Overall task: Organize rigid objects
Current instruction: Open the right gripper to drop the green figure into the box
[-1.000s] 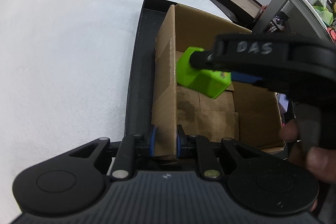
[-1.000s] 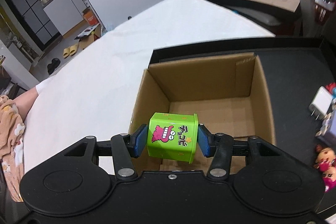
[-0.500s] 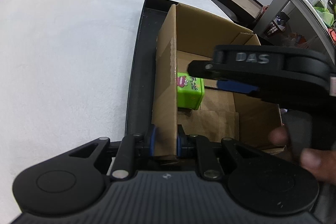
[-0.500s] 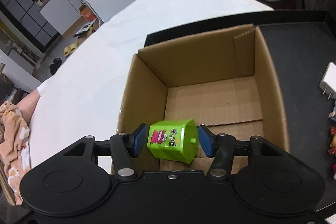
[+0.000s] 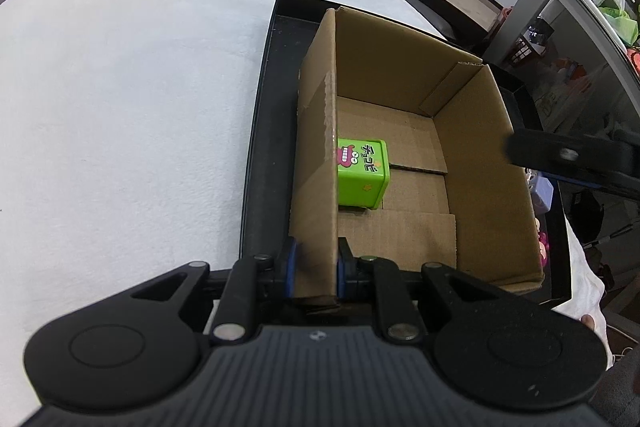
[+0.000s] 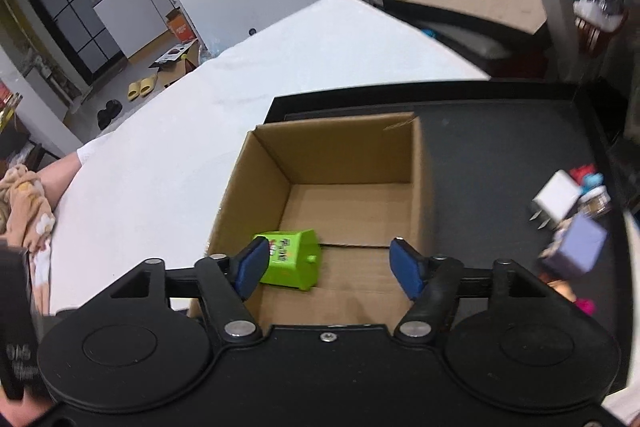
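One glossy green cube [image 5: 362, 173] in corrugated carton [image 5: 480, 163]

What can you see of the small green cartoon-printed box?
The small green box looks like glossy tin or plastic, with a pink cartoon face, black Japanese lettering and an orange star on it. It sits on the floor of the open brown cardboard carton, close against the wall that the left gripper clamps. Nothing grips it; the right gripper is open.

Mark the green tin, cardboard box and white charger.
green tin [image 5: 362, 173]: left wrist view, printed top face.
cardboard box [image 5: 486, 167]: left wrist view, right inner wall.
white charger [image 6: 556, 201]: right wrist view, white body.
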Action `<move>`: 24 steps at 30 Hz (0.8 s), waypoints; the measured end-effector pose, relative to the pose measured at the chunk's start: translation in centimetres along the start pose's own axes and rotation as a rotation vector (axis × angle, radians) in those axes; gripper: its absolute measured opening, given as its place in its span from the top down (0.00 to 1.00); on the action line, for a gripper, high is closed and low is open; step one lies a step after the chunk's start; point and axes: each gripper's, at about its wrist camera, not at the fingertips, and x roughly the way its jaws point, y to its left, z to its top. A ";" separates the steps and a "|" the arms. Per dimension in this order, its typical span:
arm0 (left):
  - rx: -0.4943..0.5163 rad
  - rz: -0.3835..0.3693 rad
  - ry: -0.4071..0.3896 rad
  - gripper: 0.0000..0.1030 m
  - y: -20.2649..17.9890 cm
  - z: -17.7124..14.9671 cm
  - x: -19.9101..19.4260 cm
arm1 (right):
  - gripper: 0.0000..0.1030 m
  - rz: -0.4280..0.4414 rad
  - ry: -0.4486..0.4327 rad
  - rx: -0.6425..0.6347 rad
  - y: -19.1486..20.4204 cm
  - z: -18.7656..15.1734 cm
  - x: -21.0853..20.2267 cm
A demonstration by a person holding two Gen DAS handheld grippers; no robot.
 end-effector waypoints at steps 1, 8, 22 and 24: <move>0.000 0.002 0.001 0.83 -0.1 0.0 0.0 | 0.34 -0.003 -0.004 -0.005 -0.2 0.0 -0.3; 0.002 0.020 0.002 0.83 -0.3 0.1 -0.1 | 0.34 -0.051 -0.014 0.008 -3.8 -0.8 -2.6; 0.007 0.045 0.006 0.84 -0.6 0.1 0.0 | 0.34 -0.118 -0.014 0.155 -11.3 -3.1 -3.6; 0.006 0.048 0.008 0.83 -0.7 0.1 0.0 | 0.34 -0.133 -0.007 0.191 -12.5 -3.4 -3.4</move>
